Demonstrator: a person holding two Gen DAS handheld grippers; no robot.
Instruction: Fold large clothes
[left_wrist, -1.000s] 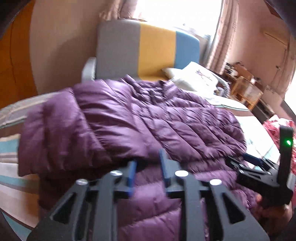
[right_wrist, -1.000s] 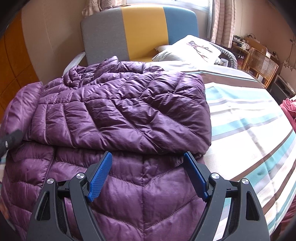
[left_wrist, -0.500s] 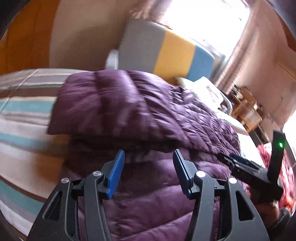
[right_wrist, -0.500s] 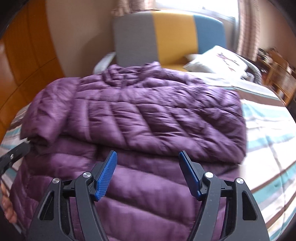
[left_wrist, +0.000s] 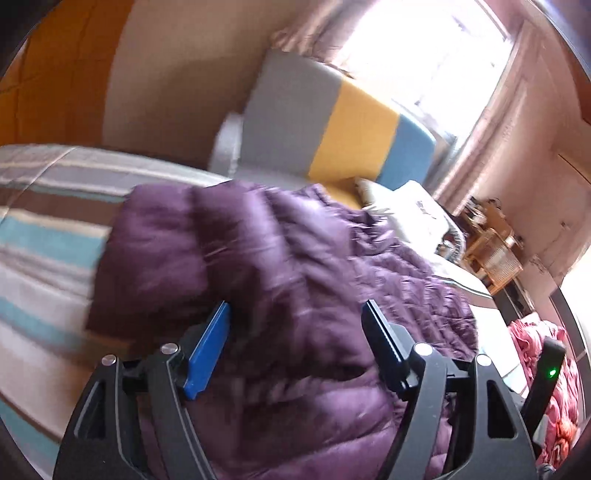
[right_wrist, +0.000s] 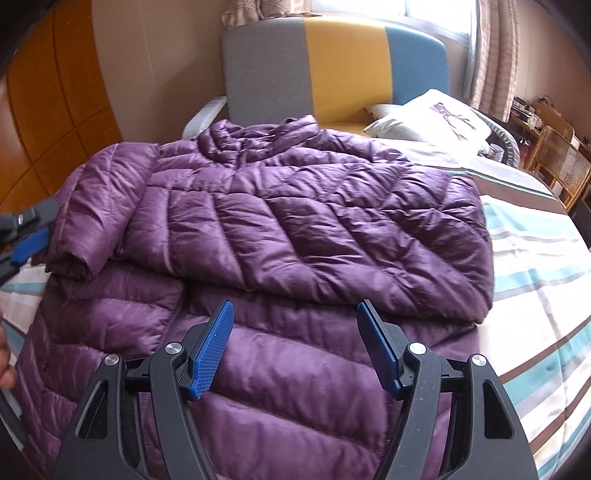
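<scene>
Since both tongs, left (left_wrist: 295, 345) and right (right_wrist: 293, 345), gape empty, left just widening, the puffy jacket (right_wrist: 295, 229) ahead probably springs unfolded.

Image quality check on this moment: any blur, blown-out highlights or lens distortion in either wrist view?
Left wrist view: motion-smeared, the purple jacket and striped bedspread streaked, the window blown out to white, the frame tilted. Right wrist view: sharp and evenly lit, jacket quilting crisp, only a mild sheen; fisheye curving and dark corners in both.
</scene>
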